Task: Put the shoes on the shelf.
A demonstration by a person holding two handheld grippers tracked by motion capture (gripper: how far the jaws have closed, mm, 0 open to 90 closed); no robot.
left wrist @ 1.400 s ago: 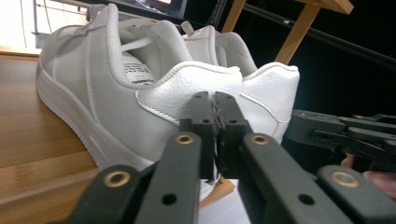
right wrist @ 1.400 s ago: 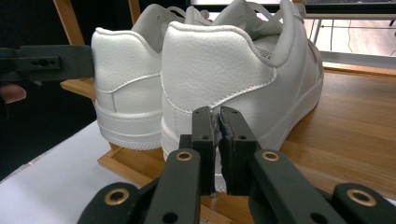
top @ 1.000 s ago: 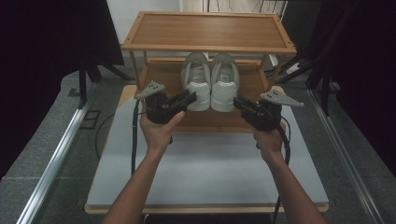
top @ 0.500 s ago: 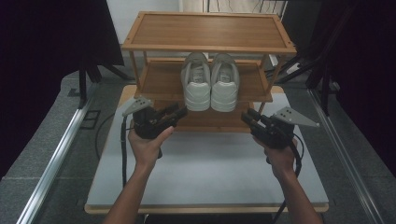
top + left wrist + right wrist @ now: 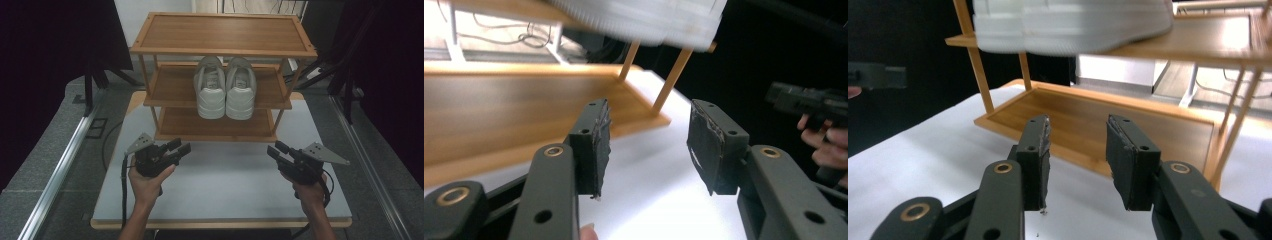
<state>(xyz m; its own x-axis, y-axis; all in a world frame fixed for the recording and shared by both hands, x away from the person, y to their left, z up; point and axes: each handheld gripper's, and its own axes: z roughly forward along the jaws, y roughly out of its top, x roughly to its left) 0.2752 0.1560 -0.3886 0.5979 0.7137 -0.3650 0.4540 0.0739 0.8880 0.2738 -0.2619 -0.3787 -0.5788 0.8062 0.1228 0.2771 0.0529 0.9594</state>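
Wooden rack (image 5: 172, 35) with three shelves, standing at the far half of the white table (image 5: 225, 190); top shelf bare, bottom shelf (image 5: 215, 125) bare. Pair of white shoes (image 5: 225, 87) on the middle shelf, side by side and touching, toes toward the person, toe ends just over the front edge. Left tool (image 5: 181, 148) held in the left hand (image 5: 147, 180) above the table, near the rack's front left corner, pointing right and toward the rack; its jaws stand wide apart with nothing between them, as seen in the left gripper view (image 5: 649, 145). Right tool (image 5: 275, 149) held in the right hand (image 5: 310, 192) above the table, near the rack's front right corner, pointing left and toward the rack; in the right gripper view (image 5: 1078, 155) its jaws stand moderately apart, holding nothing. The two tools are well apart, neither touching the rack or the shoes. Shoe soles appear blurred at the upper edge of both gripper views, so their tread cannot be made out. Grey floor (image 5: 55, 145) with a metal rail on either side of the table.
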